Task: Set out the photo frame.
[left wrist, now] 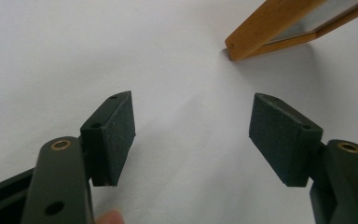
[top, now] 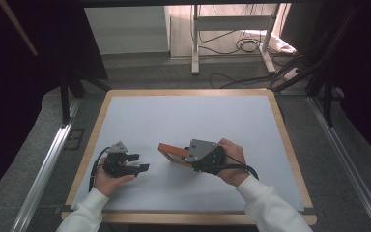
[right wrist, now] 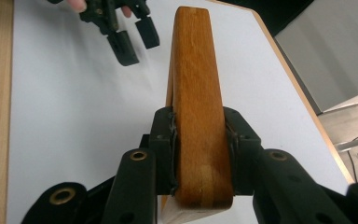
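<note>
**Frame gripped on one edge, left side waiting**

I have the right gripper [top: 189,155] closed on the thick edge of the wooden frame [top: 171,153], its fingers [right wrist: 164,149] pressing both faces. The frame sits near the middle of the tabletop [top: 183,116], tilted, with its far corner low toward nine o'clock. The left gripper [top: 139,163] rests at about eight o'clock, fingers [left wrist: 114,135] spread wide with nothing between them. I judge this the lifting step; next I need a steady hold while the frame rises or turns. Count: one frame, two grippers.
</note>
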Demonstrator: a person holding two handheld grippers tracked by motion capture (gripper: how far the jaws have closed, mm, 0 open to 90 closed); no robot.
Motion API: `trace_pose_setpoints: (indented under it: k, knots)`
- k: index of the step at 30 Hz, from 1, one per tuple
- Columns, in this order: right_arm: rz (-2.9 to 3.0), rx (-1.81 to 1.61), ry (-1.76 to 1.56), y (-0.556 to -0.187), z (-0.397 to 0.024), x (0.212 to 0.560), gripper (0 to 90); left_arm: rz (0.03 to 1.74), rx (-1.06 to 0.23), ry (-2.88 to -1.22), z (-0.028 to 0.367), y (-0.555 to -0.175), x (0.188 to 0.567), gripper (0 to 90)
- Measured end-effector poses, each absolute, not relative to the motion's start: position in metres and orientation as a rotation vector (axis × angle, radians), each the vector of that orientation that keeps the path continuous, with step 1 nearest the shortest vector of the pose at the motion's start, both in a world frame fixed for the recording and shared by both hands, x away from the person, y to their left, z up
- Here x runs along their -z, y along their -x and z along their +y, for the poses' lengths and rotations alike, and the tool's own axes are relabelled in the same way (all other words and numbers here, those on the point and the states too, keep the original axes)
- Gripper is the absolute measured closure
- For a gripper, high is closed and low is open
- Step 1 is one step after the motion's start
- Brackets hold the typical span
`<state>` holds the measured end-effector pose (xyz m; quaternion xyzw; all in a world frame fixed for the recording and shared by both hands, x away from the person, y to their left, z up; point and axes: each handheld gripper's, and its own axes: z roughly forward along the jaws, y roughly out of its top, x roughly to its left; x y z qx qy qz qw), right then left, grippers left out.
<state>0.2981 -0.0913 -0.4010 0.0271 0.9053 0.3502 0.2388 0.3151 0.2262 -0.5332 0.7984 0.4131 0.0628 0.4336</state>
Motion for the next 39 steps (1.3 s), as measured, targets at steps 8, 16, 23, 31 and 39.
trace_pose_setpoints:
  k: [8,16,23,31,39]
  knots:
    - [2.448,-0.974,-0.222,-0.327,-0.101,0.401,64.5,1.029,-0.152,-1.988,0.225,-0.315,0.534,31.1]
    - [2.433,-0.946,-0.309,-0.347,-0.104,0.403,56.8,1.025,-0.151,-1.992,0.225,-0.316,0.534,31.0]
    - [2.417,-0.931,-0.400,-0.366,-0.107,0.408,49.3,1.024,-0.152,-1.990,0.226,-0.316,0.534,31.0]
    - [2.381,-0.941,-0.501,-0.380,-0.112,0.414,43.5,1.023,-0.154,-1.989,0.225,-0.315,0.534,30.9]
    - [2.306,-1.027,-0.578,-0.378,-0.116,0.412,30.9,1.025,-0.151,-1.986,0.226,-0.315,0.534,30.8]
